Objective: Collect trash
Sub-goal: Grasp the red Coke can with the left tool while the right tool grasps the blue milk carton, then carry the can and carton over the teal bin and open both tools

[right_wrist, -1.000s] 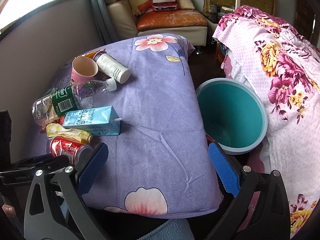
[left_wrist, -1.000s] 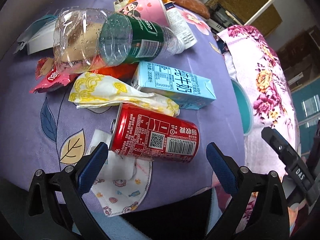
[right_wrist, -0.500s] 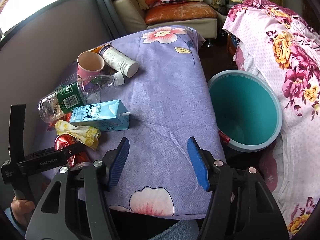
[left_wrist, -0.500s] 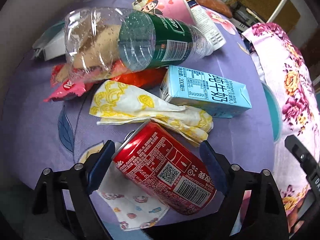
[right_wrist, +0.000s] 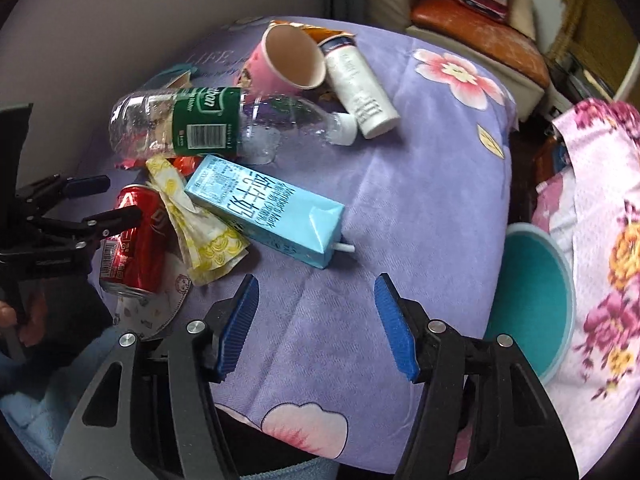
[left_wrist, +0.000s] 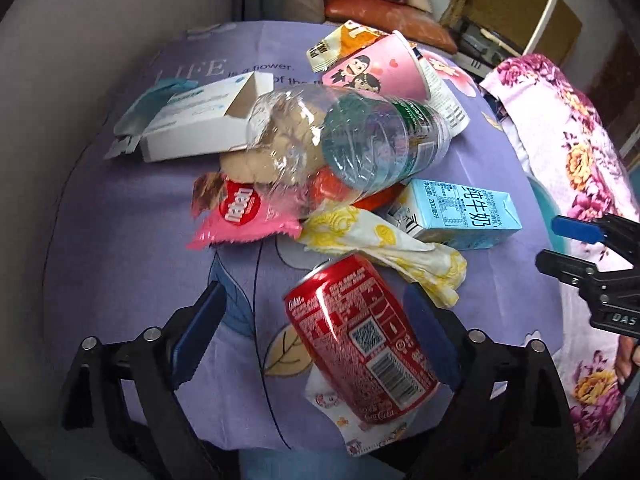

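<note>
While the half-spread right gripper [right_wrist: 316, 322] nears the pale blue milk carton [right_wrist: 266, 213], the left gripper [left_wrist: 316, 322], jaws reopening wide, has turned the red soda can [left_wrist: 360, 336] lengthwise, ungripped.

The red soda can [left_wrist: 360, 336] was glossy metal. The water bottle [right_wrist: 224, 124] was clear, crinkled plastic; the milk carton [right_wrist: 268, 212] smooth coated paper; the pink snack wrapper [left_wrist: 244, 216] shiny film. The purple tablecloth [right_wrist: 420, 200] looked matt, finely woven cloth.
</note>
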Available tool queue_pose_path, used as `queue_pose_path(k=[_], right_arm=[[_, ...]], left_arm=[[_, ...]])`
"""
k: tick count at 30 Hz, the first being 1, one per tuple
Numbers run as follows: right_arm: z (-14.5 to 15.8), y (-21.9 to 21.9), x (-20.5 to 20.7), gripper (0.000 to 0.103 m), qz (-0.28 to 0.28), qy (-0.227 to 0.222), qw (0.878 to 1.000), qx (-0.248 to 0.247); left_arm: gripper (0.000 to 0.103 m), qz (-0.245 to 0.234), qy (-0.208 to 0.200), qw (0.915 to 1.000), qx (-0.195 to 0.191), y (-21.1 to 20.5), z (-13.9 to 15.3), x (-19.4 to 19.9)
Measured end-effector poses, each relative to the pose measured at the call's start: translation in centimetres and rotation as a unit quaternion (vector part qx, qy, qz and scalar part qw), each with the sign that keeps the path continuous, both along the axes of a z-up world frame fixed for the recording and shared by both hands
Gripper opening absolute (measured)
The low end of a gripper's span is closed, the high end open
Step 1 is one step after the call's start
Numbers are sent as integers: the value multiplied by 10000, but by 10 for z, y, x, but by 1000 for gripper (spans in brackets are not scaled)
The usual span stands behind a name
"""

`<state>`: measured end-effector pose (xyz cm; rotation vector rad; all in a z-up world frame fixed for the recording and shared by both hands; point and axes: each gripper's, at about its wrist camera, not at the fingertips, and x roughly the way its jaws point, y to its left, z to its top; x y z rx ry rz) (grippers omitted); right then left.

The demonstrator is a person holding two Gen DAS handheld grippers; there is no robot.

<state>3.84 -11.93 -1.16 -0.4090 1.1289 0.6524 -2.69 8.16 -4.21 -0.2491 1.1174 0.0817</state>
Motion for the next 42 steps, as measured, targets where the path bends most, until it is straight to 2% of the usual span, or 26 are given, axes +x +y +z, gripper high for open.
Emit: queue_pose_path(k=[2,4,6,8,10,14,19,24,26,28,30,34,37,40,42], right_arm=[[2,17,5,58,375,-46,9992,-146],[0,32,11,58,680,-28,9973,-283],[-7,46,18,58,925,68,9947,-455],[-15,58,23,55,1142,174,9917,-567],[-18,69,26,55,1349,97,9888,-636],[-23,82,34,55,1518,333,9859,-621],[-25,78,22,50,1681,756,9801,-735],[-38,76,13,49,1634,887,9775,-1001],[-39,78,12,43,1562,843,9794,-963],[-35,79,8,38,1459,755,9829,-837],[-29,74,3,38,1307,753,9863,-660],[-18,47,3,37,722,773,9939,-321],[-24,27,3,37,247,823,9959,-282],[-31,11,-1,37,-80,1003,9947,-197],[-30,7,-5,38,-162,950,9952,-145]], left_arm=[[91,-8,90,9997,-231,-3,-3,-5],[91,-75,235,9993,-280,-10,-13,-4],[91,-198,322,9977,-566,-14,-24,-1],[87,-305,278,9965,-722,-15,-27,0],[70,-495,151,9956,-783,-12,-23,-1],[70,-448,66,9978,-482,1,-20,-5],[72,-426,115,9964,-725,10,-26,-4],[72,-543,212,9945,-869,2,-38,3],[67,-473,171,9950,-865,3,-38,3],[56,-418,113,9962,-758,6,-32,1],[49,-420,86,9968,-676,12,-27,-4],[49,-440,36,9974,-575,19,-20,-14],[49,-541,105,9974,-465,14,-26,-16],[50,-510,199,9967,-596,13,-35,-15],[50,-416,254,9967,-652,14,-39,-14]])
